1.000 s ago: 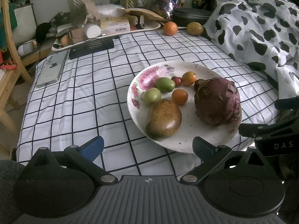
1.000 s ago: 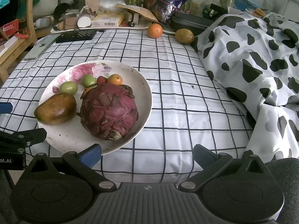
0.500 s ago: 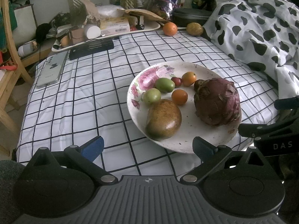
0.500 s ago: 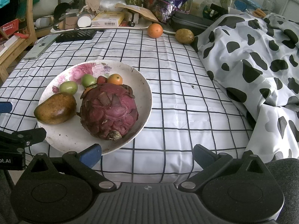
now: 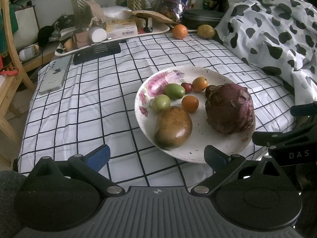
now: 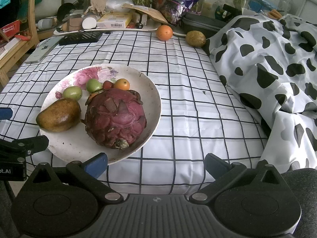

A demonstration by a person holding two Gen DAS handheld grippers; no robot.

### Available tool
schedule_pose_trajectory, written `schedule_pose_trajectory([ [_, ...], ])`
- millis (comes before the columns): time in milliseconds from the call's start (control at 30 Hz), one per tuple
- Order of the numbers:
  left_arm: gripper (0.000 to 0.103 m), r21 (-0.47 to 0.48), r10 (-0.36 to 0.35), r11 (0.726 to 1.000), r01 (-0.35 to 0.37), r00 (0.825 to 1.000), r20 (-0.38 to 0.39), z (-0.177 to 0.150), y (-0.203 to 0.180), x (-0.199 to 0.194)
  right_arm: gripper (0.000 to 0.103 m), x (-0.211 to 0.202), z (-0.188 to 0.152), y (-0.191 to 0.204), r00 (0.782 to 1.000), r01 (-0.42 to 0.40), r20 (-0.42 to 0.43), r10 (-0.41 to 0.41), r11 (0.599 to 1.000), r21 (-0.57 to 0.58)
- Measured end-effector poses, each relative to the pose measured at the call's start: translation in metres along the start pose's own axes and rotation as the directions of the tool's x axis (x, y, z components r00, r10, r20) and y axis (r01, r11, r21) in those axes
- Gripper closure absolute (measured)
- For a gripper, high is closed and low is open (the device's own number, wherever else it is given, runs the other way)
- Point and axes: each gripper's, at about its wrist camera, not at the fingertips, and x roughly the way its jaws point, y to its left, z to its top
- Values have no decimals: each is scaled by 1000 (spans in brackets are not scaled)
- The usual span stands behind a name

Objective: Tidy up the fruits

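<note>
A flowered white plate (image 5: 200,73) (image 6: 154,107) sits on the checked cloth. It holds a dragon fruit (image 5: 230,109) (image 6: 116,117), a brown mango (image 5: 173,127) (image 6: 59,115), two green fruits, a small red one and small orange ones. An orange (image 5: 179,31) (image 6: 164,32) and a second mango (image 5: 206,31) (image 6: 195,38) lie at the far edge of the cloth. My left gripper (image 5: 156,155) is open and empty, just short of the plate's near rim. My right gripper (image 6: 156,162) is open and empty, near the plate's right front edge.
A cow-print blanket (image 6: 267,59) is heaped along the right. A cluttered tray (image 5: 111,37), a dark flat case (image 5: 97,51) and a phone (image 5: 54,75) lie at the back left. A wooden chair (image 5: 8,59) stands off the left edge.
</note>
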Motion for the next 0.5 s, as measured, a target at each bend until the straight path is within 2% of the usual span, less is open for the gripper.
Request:
schedule_pose_trajectory([
  [500,0,8,-4,1000,4,1000,15,-2,-1,-3,0,0,0,0,1000,1,0,-1,1000,-1],
])
